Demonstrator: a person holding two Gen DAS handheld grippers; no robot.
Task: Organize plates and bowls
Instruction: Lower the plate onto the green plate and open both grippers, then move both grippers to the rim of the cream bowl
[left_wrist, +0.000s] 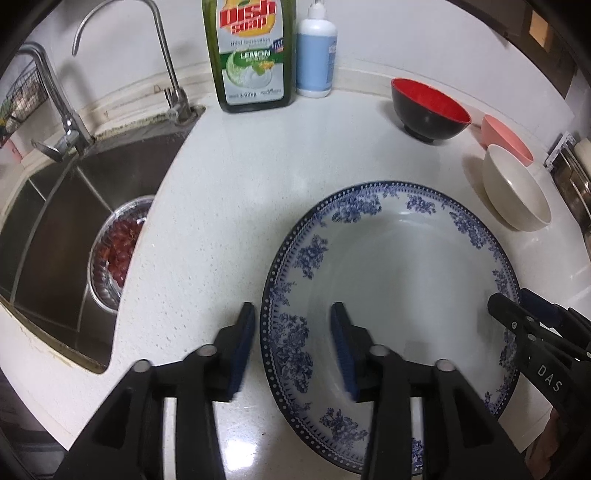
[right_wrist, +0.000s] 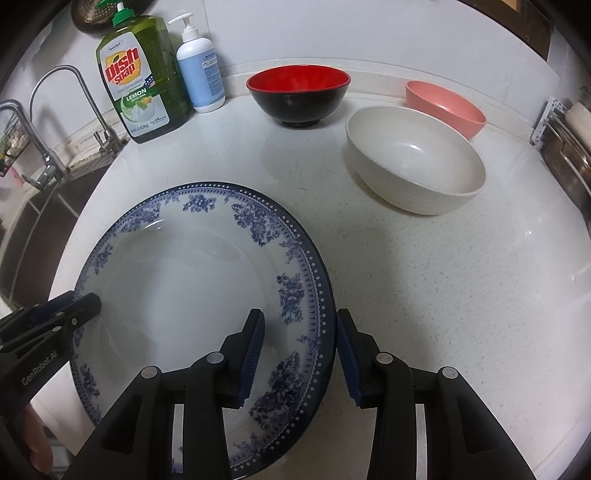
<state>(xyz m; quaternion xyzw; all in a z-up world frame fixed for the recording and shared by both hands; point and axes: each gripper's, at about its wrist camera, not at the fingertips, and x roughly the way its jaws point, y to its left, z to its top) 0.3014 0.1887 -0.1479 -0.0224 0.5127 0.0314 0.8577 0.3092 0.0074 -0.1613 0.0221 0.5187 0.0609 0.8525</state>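
A large white plate with a blue floral rim (left_wrist: 399, 266) (right_wrist: 177, 280) lies flat on the white counter. My left gripper (left_wrist: 291, 347) straddles its left rim, one finger outside and one over the well, with gaps on both sides; it is open. My right gripper (right_wrist: 301, 354) straddles the right rim the same way, also open, with its outer pad close to the edge. Behind stand a black bowl with a red inside (right_wrist: 299, 92), a cream bowl (right_wrist: 417, 158) and a pink bowl (right_wrist: 447, 105), all upright and apart from the plate.
A steel sink (left_wrist: 55, 221) with a colander of red fruit (left_wrist: 118, 251) lies to the left, with faucets (left_wrist: 162, 55) behind it. A green dish soap bottle (right_wrist: 144, 81) and a white pump bottle (right_wrist: 199, 66) stand at the back wall. A metal rack (right_wrist: 569, 147) borders the right.
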